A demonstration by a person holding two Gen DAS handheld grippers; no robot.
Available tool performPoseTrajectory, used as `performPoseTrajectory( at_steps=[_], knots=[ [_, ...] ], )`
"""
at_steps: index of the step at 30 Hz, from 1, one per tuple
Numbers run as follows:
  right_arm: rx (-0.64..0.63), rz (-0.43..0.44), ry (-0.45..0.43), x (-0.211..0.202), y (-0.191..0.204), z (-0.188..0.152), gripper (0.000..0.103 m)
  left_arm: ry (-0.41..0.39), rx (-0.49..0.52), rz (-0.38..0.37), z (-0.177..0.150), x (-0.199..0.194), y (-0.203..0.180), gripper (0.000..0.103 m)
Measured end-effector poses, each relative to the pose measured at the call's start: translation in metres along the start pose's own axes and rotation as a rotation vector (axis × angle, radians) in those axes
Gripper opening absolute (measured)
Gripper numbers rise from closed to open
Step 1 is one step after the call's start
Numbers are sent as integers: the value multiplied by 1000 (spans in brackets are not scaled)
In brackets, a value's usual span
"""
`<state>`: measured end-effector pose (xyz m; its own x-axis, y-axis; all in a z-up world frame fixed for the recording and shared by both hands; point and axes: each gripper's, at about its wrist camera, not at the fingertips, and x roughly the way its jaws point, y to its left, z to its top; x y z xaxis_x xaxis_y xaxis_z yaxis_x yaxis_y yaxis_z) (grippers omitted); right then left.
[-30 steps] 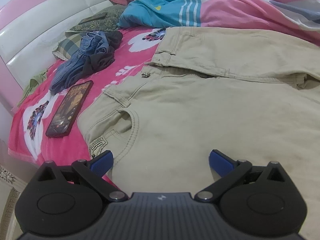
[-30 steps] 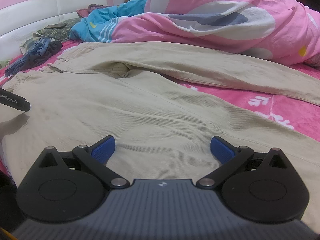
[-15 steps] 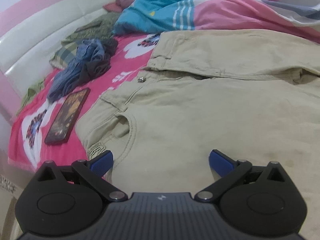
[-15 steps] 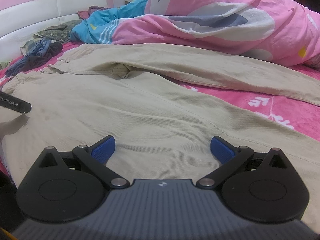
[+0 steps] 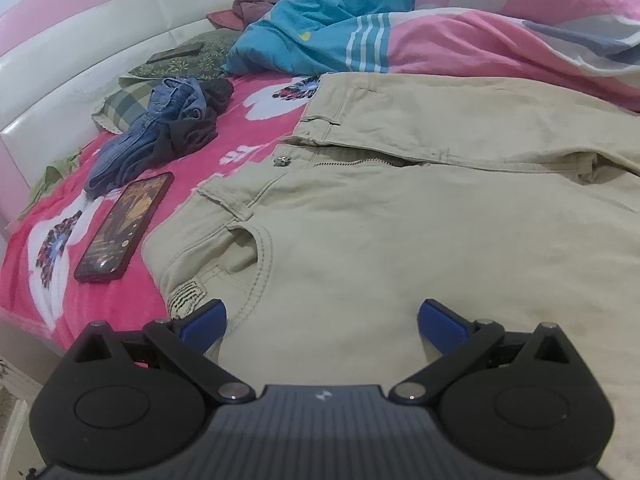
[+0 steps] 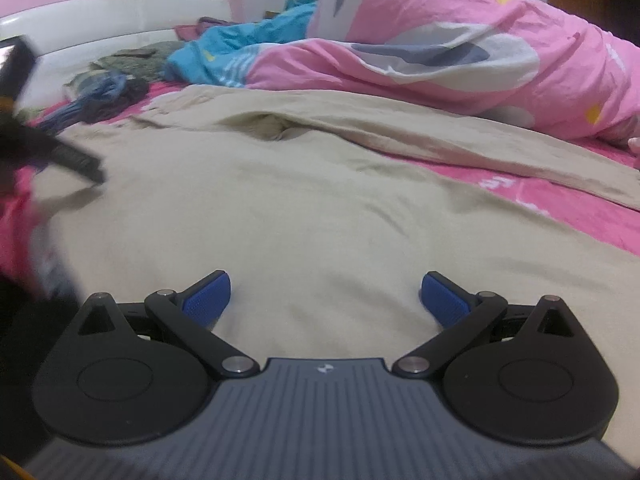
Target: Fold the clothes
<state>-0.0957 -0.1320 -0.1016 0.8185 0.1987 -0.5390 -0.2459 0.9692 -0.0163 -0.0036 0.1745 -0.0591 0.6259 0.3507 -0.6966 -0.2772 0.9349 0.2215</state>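
Pink bed (image 5: 256, 128), khaki trousers (image 5: 400, 240), phone (image 5: 120, 228) beside, blurred, perhaps left tongs (image 6: 76, 158), both tongs (image 5: 322, 320) wide

The trousers (image 5: 420, 240) are plain khaki beige. The sheet (image 5: 100, 300) under them is hot pink with white flowers that have dark centres. The quilt (image 6: 440, 52) is pale pink with white and grey-blue shapes, small yellow spots and a turquoise part with white stripes. The bundled jeans (image 5: 160, 128) are blue. The headboard (image 5: 80, 64) is white edged pink. Each hand-held gripper (image 5: 322, 322) is black with blue pads (image 5: 204, 322).
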Motion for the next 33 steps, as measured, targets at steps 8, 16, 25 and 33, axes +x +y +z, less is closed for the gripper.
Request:
performPoseTrajectory(
  at_steps=[8,16,25,33],
  knots=[
    [57,1,54,30,-17,25,102,-72,-45,-127,1,-26,2,103],
    [115,-5,95,59,-34,46,102,-10,52,-166,-6,-14,-45,103],
    [-31,-87,-30,-78,-36,-46,102,-24,-19,-182,-11,-9,-43,103],
    [-3,-132,-203,-41,-70,-12,102,23,-41,-141,-4,-9,-50,103]
  ],
)
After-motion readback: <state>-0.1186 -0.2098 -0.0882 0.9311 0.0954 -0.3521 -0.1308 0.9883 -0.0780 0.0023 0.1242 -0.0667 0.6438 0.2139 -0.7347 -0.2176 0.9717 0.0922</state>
